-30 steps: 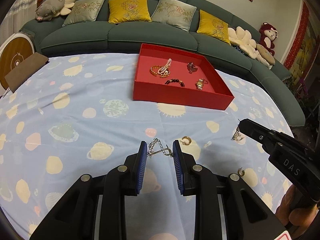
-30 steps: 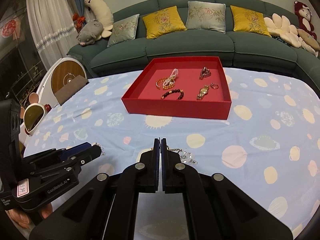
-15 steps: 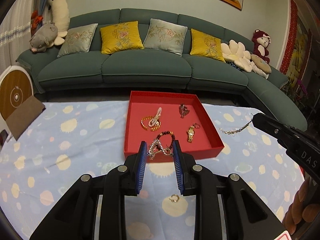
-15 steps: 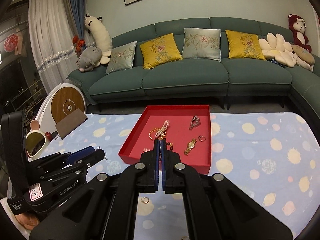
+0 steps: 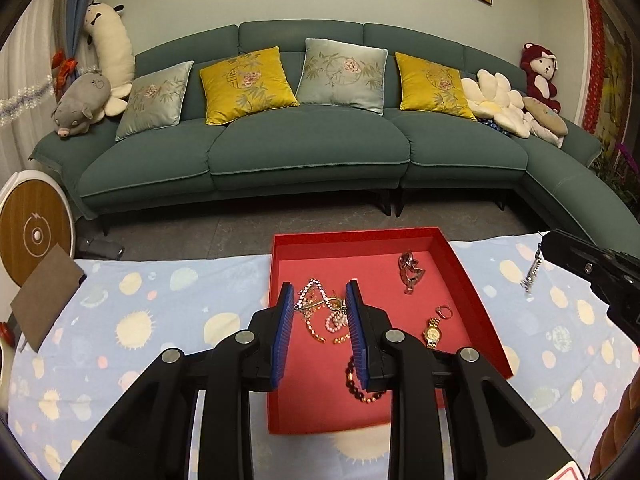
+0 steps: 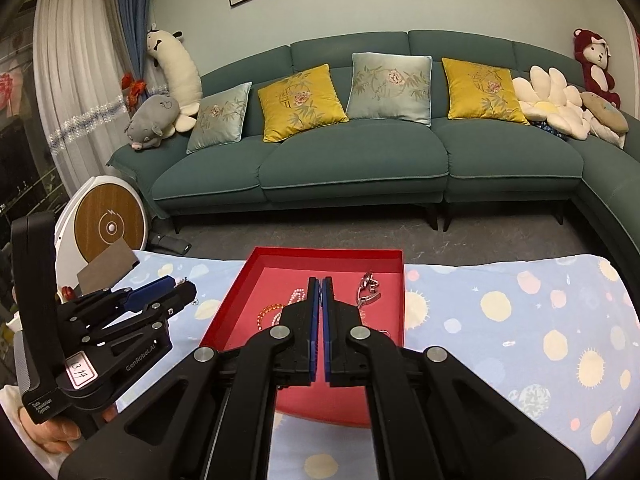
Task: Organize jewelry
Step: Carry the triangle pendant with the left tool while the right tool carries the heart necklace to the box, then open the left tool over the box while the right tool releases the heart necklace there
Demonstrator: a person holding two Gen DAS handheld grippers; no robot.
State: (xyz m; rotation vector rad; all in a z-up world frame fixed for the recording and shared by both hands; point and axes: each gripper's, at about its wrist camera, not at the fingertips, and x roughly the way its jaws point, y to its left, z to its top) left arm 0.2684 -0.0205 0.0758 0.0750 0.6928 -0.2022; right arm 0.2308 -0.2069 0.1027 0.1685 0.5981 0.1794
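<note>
A red tray (image 5: 484,320) (image 6: 228,312) lies on the patterned cloth and holds a gold watch (image 5: 432,333), a ring (image 5: 445,312), a dark bead bracelet (image 5: 354,384), a pearl strand (image 5: 335,320) and a silver charm (image 5: 410,272). My left gripper (image 5: 318,300) is shut on a rhinestone chain (image 5: 310,294) and holds it above the tray. My right gripper (image 6: 319,292) is shut on a thin silver chain (image 5: 531,274), which hangs from its tip to the right of the tray.
A green sofa (image 5: 304,148) with cushions and soft toys stands beyond the table. A brown card (image 5: 44,296) and a round wooden-faced device (image 5: 32,232) are at the left table edge.
Both grippers have lifted off the cloth and moved forward to the tray, each carrying its chain. The left one now hangs over the tray's inside.
</note>
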